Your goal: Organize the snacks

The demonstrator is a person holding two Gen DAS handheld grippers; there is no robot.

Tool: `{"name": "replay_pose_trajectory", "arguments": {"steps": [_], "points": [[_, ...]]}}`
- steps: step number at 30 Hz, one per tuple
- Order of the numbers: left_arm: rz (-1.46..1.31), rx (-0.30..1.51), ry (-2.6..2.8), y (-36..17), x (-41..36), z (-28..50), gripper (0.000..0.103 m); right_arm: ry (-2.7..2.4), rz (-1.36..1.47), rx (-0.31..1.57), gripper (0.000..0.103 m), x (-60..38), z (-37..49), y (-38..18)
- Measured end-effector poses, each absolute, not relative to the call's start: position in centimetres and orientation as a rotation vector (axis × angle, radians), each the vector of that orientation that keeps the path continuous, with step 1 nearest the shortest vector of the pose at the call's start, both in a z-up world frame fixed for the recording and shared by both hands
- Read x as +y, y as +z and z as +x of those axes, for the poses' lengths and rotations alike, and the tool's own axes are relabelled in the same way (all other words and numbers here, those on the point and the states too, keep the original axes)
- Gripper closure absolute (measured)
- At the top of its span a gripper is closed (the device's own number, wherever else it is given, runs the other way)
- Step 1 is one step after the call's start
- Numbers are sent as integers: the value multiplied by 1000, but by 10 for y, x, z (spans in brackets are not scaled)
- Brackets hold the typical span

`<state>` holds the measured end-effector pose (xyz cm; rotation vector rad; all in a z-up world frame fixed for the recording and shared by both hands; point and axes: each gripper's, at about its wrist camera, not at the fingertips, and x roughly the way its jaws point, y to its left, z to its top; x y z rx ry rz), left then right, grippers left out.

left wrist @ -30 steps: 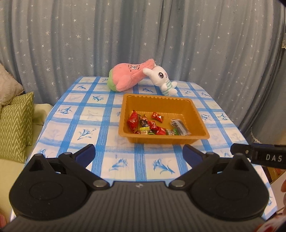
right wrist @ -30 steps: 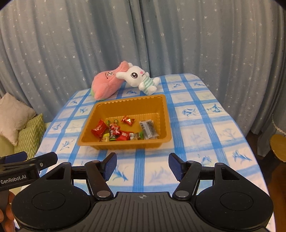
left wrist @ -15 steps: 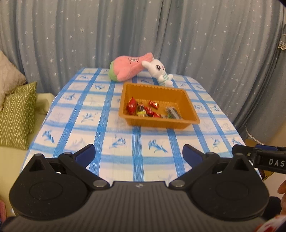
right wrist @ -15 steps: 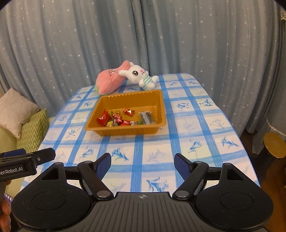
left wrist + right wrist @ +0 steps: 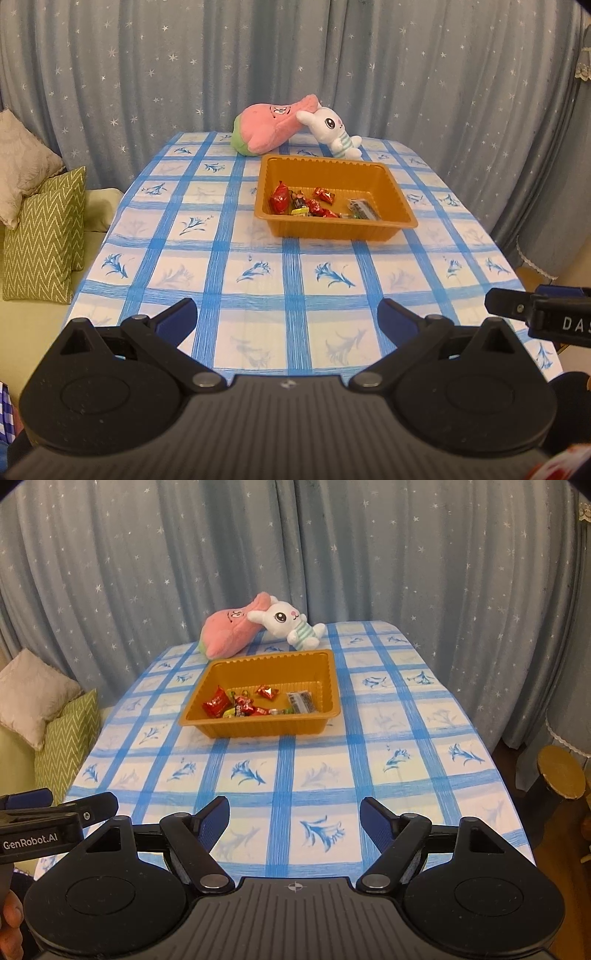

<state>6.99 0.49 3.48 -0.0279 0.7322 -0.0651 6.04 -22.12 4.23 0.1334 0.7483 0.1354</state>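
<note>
An orange tray [image 5: 402, 214] [image 5: 332, 681] stands mid-table on the blue checked cloth. Inside lie several wrapped snacks: red packets [image 5: 279, 195] [image 5: 215, 705] and a dark clear-wrapped bar [image 5: 363, 209] [image 5: 302, 702]. My left gripper [image 5: 287, 320] is open and empty, above the table's near edge, well short of the tray. My right gripper [image 5: 294, 816] is open and empty, also over the near edge. Each gripper shows at the side of the other's view.
A pink plush [image 5: 271, 127] [image 5: 231, 629] and a white rabbit plush [image 5: 334, 133] [image 5: 288, 622] lie behind the tray. Green and beige cushions [image 5: 44, 229] sit on a sofa at the left. A round gold stool [image 5: 561, 771] stands right of the table. Curtains hang behind.
Both grippers have drawn back from the tray toward the table's near edge, so the tray looks smaller and farther. Both stay open and empty.
</note>
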Motion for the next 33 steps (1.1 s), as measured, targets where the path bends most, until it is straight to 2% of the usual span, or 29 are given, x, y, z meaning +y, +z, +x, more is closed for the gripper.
{"name": "replay_pose_trajectory", "arguments": {"steps": [33], "points": [[-22, 731, -69, 34, 4, 69, 0, 142, 119, 741, 25, -219, 61, 41]]}}
